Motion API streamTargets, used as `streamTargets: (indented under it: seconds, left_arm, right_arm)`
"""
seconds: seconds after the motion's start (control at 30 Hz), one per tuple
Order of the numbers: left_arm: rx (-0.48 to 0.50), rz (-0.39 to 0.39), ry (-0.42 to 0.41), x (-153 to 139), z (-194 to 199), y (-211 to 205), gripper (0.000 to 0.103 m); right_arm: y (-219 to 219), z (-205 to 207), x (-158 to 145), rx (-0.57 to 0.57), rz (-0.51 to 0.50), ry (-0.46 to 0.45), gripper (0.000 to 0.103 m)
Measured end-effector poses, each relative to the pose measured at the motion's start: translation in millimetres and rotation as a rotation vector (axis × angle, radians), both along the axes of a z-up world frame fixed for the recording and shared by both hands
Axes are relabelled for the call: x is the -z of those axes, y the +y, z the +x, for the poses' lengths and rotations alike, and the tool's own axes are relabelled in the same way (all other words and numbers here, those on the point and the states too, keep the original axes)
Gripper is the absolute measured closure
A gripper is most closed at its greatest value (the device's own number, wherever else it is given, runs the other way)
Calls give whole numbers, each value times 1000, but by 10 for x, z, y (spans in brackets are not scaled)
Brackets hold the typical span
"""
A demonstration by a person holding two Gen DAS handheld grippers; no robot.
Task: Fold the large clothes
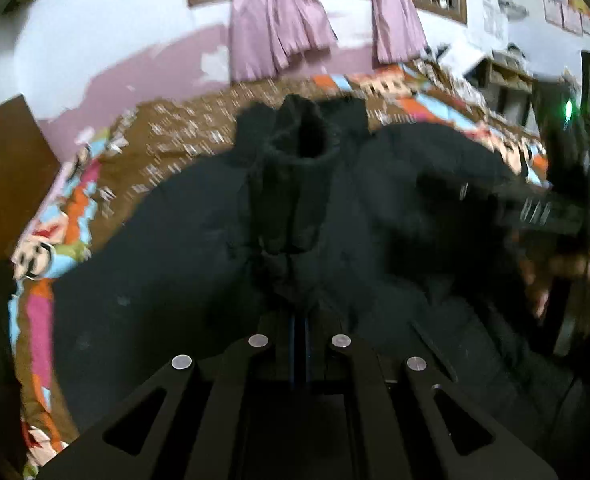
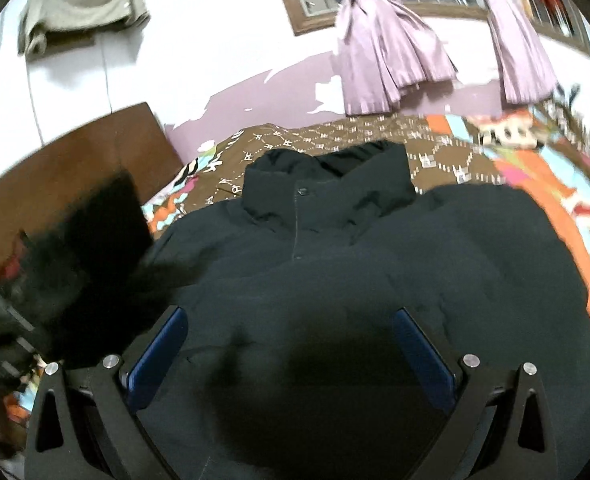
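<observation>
Black metal fingers of the left gripper (image 1: 299,344) fill the bottom of the left view, pressed tight together with a fold of the dark jacket (image 2: 335,280) seemingly pinched between them (the cloth and the fingers are both so dark that it is hard to be sure). That cloth rises in a ridge from the tips up toward the collar (image 2: 327,184), so it looks like this hand is lifting or dragging part of the jacket to fold it over. In the right view, the right gripper (image 2: 291,344) has its blue pads (image 2: 159,356) wide apart and holds nothing; it hangs just over the middle of the jacket, maybe ready to grab or press down. The jacket lies spread on the bed, front side up, collar pointing at the far wall, on a bright bedspread (image 2: 543,176) with brown, orange and blue shapes. A person's hand (image 1: 567,272) holding the other tool shows at the right edge of the left view. Purple curtains (image 2: 391,60) hang under a window behind the bed, and a brown wooden board (image 2: 67,168) stands at the left. Nothing sits on the jacket, so nothing seems to block the fold, but the puffy cloth may spring back.
</observation>
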State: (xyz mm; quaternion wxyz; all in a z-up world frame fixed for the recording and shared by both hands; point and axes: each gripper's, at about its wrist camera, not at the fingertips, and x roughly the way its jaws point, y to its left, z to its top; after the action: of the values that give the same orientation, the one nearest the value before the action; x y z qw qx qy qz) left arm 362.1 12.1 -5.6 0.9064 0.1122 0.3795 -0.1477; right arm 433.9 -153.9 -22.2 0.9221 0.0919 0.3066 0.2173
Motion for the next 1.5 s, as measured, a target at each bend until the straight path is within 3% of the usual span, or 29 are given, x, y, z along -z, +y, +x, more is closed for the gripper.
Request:
streamTargets:
  seconds: [0.17,0.3,0.37,0.43,0.57,0.73,0.8,0.83,0.9,0.97,1.0,1.2,1.37,1.5]
  left_arm:
    - [5,38,103,394,-18,-52,102]
    - [24,83,118,507,4,-118,102]
    - [27,95,114,510,3,-135,102]
    - [33,106,108,554,19,-146,102]
    - [43,129,91,661,7,-198,102]
    - [43,131,92,645,25,-203,96]
    - [48,109,100,626,18,-201,88]
    - [54,78,113,601,13,-184,85]
    - [73,2,130,536,-42,-164,65]
    - [94,-126,106,393,-140,-109,51]
    - [103,-153,91,345,-188,-112,46]
    - [122,-210,-4,26,-252,-188,46]
    - [66,-170,-45,-69,-92,-200,46]
    - [-10,-178,-48,-61,40,-65,46]
  right_arm:
    - [-229,179,138,-74,261,149,0]
    - [-156,265,156,-160,352,232,2]
    - [-101,302,152,-189,364,260,10]
    - [-48,347,178,-191,363,300,31]
    - [7,433,256,-210,400,369,53]
    - [34,435,319,-260,432,432,92]
    - [16,424,331,-259,435,438,96]
    - [12,418,319,-261,433,433,97]
    - [-9,384,242,-269,417,398,97]
    - [-80,304,138,-267,419,358,98]
    - [-146,248,48,-261,423,325,98]
    - [-577,-69,-441,-165,338,103,98]
    - [-916,-173,-614,-36,298,16,98]
    - [-1141,-175,-586,83,262,2,99]
